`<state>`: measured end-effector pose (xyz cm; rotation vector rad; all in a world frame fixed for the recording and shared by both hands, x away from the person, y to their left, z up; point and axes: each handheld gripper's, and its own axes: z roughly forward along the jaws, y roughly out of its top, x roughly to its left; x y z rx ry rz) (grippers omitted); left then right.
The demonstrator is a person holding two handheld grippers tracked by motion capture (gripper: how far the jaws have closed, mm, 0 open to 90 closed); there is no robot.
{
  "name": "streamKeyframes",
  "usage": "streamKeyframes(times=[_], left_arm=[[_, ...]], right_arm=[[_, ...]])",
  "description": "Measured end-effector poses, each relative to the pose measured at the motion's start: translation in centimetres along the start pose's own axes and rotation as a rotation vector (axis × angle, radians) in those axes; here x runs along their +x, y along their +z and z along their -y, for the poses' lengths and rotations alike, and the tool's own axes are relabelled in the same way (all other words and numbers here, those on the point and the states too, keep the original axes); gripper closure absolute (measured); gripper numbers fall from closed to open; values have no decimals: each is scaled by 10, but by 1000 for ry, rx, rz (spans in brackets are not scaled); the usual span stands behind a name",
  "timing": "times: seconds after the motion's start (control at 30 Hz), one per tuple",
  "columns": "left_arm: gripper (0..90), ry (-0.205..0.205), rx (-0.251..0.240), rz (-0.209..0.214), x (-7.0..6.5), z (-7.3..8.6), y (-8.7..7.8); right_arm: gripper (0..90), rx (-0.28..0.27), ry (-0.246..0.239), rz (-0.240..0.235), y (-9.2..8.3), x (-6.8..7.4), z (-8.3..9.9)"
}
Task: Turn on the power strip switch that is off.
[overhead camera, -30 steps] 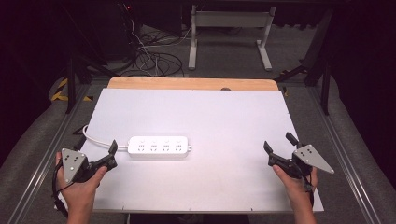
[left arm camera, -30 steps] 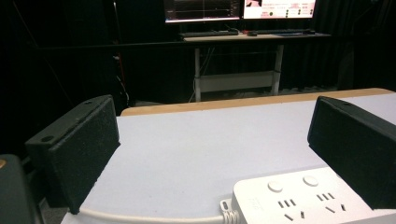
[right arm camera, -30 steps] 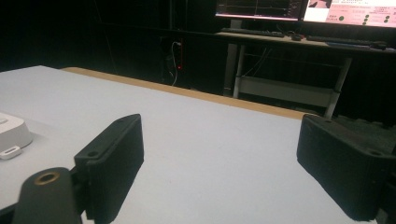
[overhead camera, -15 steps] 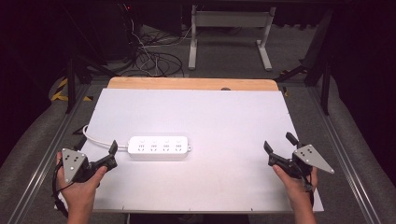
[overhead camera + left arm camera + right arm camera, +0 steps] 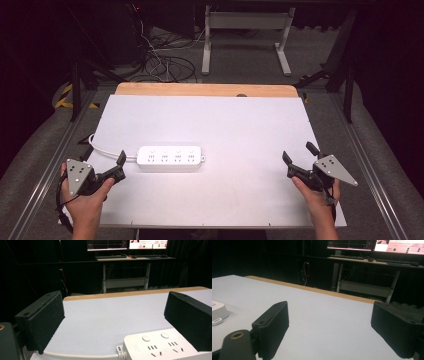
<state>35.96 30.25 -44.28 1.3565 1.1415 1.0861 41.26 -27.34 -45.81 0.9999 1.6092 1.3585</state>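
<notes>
Both grippers' fingers stand apart, holding nothing. The left gripper (image 5: 118, 165) sits just beside the strip (image 5: 170, 158); closing on its cord (image 5: 82, 355) could drag it askew.

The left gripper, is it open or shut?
Open: the left gripper has its jaws standing wide apart, with bare table between them, holding nothing.

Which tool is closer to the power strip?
The left tool: it sits open just off the cord end of the power strip. The right tool, also open, is well across the white table.
</notes>
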Motion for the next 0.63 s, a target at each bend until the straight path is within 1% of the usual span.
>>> streamKeyframes(times=[0.63], left_arm=[[43,-4,2,1,1,1,1]], right_arm=[[155,2,0,-1,1,0,0]])
